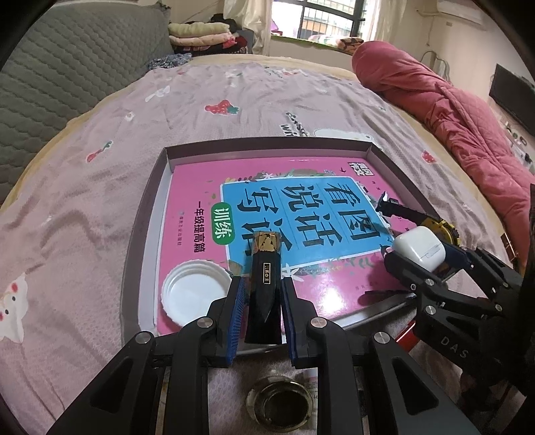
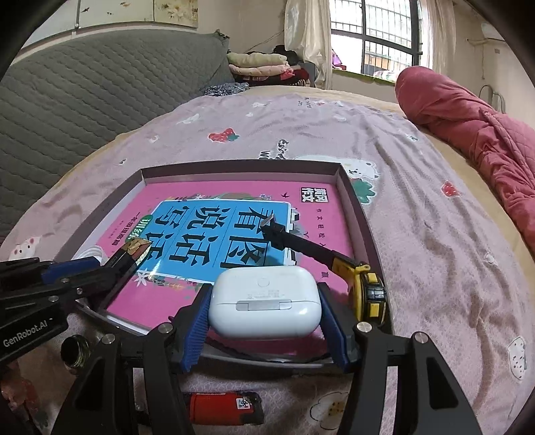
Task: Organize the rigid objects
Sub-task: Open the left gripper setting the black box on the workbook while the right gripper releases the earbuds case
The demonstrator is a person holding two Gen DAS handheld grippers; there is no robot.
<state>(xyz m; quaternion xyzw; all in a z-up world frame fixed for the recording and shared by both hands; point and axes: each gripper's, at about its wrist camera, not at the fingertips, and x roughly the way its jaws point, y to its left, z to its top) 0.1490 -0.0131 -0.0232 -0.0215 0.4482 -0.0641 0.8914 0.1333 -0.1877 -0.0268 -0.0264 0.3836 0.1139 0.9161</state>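
- Left wrist view: fisheye, mounted behind the left gripper [image 1: 260, 294], looking forward and steeply down along its fingers [image 1: 234, 311]; close to the near edge of the shallow box [image 1: 147, 214] on the bed [image 1: 100, 187].
- Right wrist view: fisheye, behind the right gripper [image 2: 264, 321], facing forward and down, equally close, set further toward the box's right side [image 2: 357, 204].
- Shared field: box, pink book [image 1: 301, 167] [image 2: 234, 190], tape measure [image 1: 438, 227] [image 2: 367, 294], bed, grey headboard [image 1: 67, 67] [image 2: 100, 77], window [image 1: 327, 16] [image 2: 391, 33].
- Cross-sighting: each view catches the other gripper at its edge, right gripper [image 1: 421, 264] at right, left gripper [image 2: 110, 264] at left.
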